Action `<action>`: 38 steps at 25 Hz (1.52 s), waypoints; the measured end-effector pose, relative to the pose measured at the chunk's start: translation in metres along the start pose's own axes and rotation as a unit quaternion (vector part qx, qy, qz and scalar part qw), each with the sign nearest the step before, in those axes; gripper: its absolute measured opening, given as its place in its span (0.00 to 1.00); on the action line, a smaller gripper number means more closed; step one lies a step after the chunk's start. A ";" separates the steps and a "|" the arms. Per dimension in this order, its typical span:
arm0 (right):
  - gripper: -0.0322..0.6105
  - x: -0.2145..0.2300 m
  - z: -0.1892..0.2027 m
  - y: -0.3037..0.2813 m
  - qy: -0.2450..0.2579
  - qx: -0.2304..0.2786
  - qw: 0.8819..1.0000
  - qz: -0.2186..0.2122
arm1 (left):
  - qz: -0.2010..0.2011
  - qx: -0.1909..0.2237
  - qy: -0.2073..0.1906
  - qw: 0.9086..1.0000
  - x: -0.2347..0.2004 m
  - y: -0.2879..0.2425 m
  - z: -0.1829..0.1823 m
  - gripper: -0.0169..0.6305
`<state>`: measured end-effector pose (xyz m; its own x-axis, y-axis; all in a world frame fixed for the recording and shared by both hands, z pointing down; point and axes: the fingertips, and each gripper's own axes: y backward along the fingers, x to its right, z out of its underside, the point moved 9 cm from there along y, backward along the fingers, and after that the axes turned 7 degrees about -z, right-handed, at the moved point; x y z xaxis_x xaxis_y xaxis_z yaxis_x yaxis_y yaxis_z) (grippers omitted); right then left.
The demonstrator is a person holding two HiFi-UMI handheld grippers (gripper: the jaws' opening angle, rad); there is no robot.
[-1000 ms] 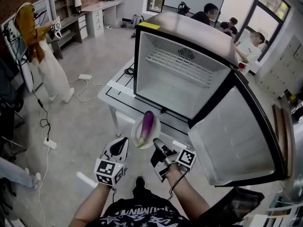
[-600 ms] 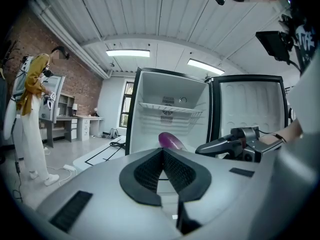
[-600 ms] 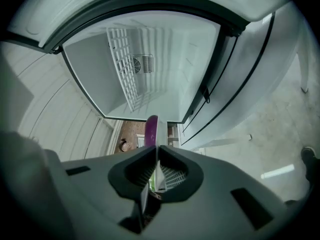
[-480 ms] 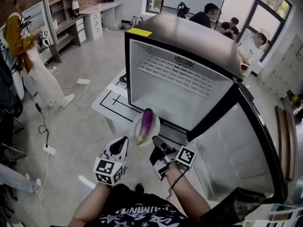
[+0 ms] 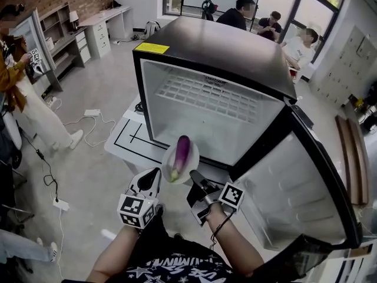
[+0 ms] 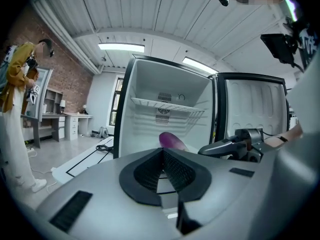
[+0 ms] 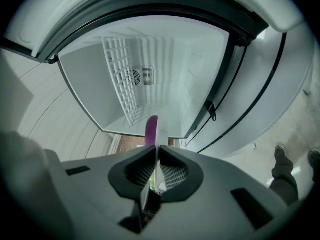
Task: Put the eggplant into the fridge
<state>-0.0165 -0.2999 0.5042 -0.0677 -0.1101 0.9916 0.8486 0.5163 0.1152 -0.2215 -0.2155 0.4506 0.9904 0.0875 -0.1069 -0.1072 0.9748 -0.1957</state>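
A purple eggplant (image 5: 181, 154) lies on a small white plate (image 5: 193, 160), held up in front of the open fridge (image 5: 212, 108). My right gripper (image 5: 196, 179) is shut on the plate's near rim; in the right gripper view the plate (image 7: 157, 136) shows edge-on between the jaws, with the eggplant (image 7: 151, 129) on its left side. My left gripper (image 5: 152, 178) sits just left of the plate, shut with nothing in it. In the left gripper view the eggplant (image 6: 172, 139) shows beyond the shut jaws (image 6: 162, 152). The fridge is empty, with one wire shelf (image 6: 167, 105).
The fridge door (image 5: 294, 181) stands swung open to the right. The fridge rests on a low white table (image 5: 126, 137). A person (image 5: 15, 81) stands at the far left, cables (image 5: 88, 119) lie on the floor, and people sit behind the fridge.
The plate with the eggplant now stands closer to the fridge opening, which fills more of the view. Both grippers keep the same hold and spacing.
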 end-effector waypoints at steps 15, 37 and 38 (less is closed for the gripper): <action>0.09 0.021 -0.045 -0.051 0.006 0.123 0.992 0.019 | 0.136 -0.018 -0.021 0.990 -0.037 -0.118 -0.027 0.04; 0.09 0.068 -0.065 -0.095 0.005 0.216 0.972 0.090 | 0.255 -0.064 -0.035 0.964 -0.065 -0.186 -0.015 0.04; 0.09 0.068 -0.065 -0.098 0.004 0.218 0.972 0.093 | 0.258 -0.062 -0.035 0.964 -0.066 -0.187 -0.015 0.04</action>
<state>-0.0698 -0.4135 0.5566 0.0718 0.0135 0.9973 0.5428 0.8383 -0.0504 -0.2679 -0.4069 0.4796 0.8054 0.5716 -0.1567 -0.5923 0.7660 -0.2498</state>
